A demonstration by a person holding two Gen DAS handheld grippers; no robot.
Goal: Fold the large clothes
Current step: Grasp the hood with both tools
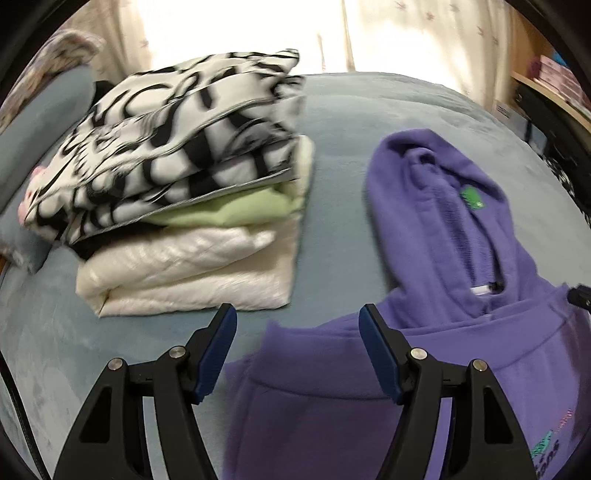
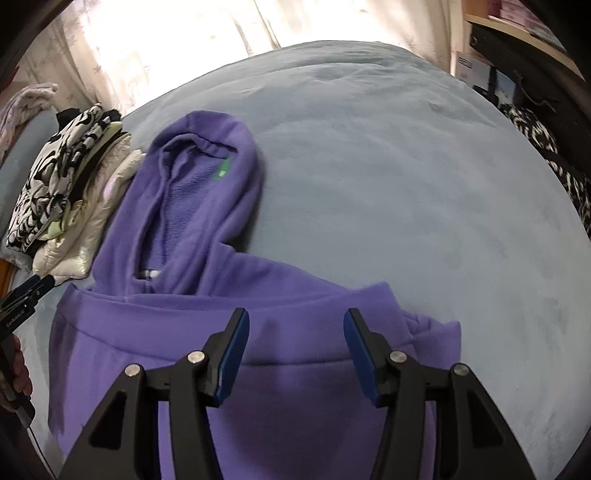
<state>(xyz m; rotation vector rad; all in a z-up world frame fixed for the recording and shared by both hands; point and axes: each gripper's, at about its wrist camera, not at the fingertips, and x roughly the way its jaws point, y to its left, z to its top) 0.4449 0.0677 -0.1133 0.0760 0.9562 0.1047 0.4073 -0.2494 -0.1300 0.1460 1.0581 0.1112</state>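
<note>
A purple hoodie (image 2: 207, 317) lies flat on the blue-grey bed (image 2: 388, 184), hood pointing away, a sleeve folded across its chest. It also shows in the left wrist view (image 1: 461, 258). My left gripper (image 1: 297, 321) is open and empty, hovering over the hoodie's left shoulder edge. My right gripper (image 2: 295, 325) is open and empty above the hoodie's chest, near the folded sleeve. The left gripper's tip shows at the left edge of the right wrist view (image 2: 29, 291).
A stack of folded clothes (image 1: 177, 206) sits on the bed left of the hoodie: black-and-white patterned on top, pale green, white quilted below. It shows in the right wrist view too (image 2: 70, 192). Curtains (image 1: 258, 33) hang behind. Shelves (image 2: 517, 44) stand at right.
</note>
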